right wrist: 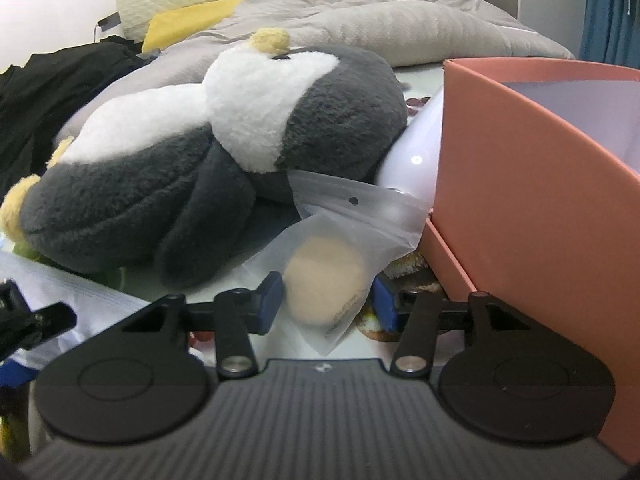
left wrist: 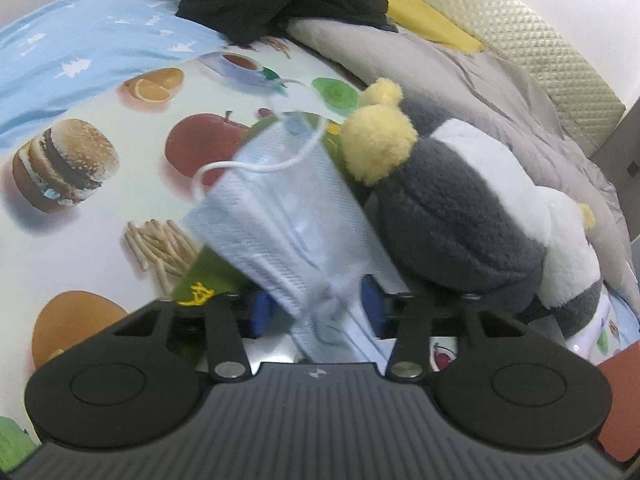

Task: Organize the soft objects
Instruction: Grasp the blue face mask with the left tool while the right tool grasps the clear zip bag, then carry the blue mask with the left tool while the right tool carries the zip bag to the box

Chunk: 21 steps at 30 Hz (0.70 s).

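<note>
Left tongs [left wrist: 316, 304] pinch a face mask [left wrist: 280, 216]; plush penguin [left wrist: 460, 208] crowds right. Right tongs [right wrist: 328, 300] pinch a bagged sponge [right wrist: 324, 284]; pink box [right wrist: 540, 200] flanks right.

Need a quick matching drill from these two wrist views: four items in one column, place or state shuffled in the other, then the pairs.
Items
1. face mask
2. zip bag with beige puff
3. plush penguin
4. pink box

Place or state
A. stands open-topped at the right edge
B. between the left gripper's pads, ear loop dangling
C. lies on its side on the printed cloth
D. between the right gripper's pads

Pairs: 1-B, 2-D, 3-C, 4-A
</note>
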{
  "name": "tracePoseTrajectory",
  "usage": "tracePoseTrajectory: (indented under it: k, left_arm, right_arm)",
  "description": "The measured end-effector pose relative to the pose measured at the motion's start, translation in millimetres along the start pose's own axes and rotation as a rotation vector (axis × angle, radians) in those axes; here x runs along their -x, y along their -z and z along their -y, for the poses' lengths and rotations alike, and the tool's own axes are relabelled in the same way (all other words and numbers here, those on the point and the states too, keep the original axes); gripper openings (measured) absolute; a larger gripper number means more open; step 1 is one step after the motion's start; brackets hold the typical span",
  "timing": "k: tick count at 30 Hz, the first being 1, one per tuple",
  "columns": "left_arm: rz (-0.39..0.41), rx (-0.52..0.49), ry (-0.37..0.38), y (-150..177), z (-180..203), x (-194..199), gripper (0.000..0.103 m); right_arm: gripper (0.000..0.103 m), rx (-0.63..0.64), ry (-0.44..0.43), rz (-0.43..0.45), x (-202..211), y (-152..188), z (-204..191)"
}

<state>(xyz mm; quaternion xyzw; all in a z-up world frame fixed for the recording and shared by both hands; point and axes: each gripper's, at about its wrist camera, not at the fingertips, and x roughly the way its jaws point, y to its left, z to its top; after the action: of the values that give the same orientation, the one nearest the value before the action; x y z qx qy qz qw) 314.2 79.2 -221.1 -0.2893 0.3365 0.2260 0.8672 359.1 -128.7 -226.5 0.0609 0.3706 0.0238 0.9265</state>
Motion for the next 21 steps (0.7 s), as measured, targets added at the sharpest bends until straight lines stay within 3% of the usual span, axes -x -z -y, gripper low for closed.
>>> tracePoseTrajectory:
  k: [1,4,6,8,21]
  left_arm:
    - [-0.002,-0.001,0.000,-1.0,-1.7,-0.5,0.030]
    - [-0.027,0.012,0.020,-3.9,-8.7,-2.6,0.014]
    - [-0.030,0.014,0.027,-4.4,-12.2,-1.0,0.011]
    - [-0.037,0.020,0.044,-5.3,-15.1,3.2,0.010]
    - [-0.035,-0.085,0.112,12.3,-16.7,63.3,0.007]
  right_arm:
    - [0.047,0.002,-0.001,0.000,1.3,0.4,-0.7]
    - [0.039,0.007,-0.010,0.002,5.3,-0.9,-1.4]
    - [0.032,0.011,-0.018,0.004,9.0,-1.6,-2.6]
    - [0.016,0.018,-0.032,0.003,13.7,-2.5,-2.7]
    - [0.012,0.057,-0.047,0.018,70.1,9.0,-1.3]
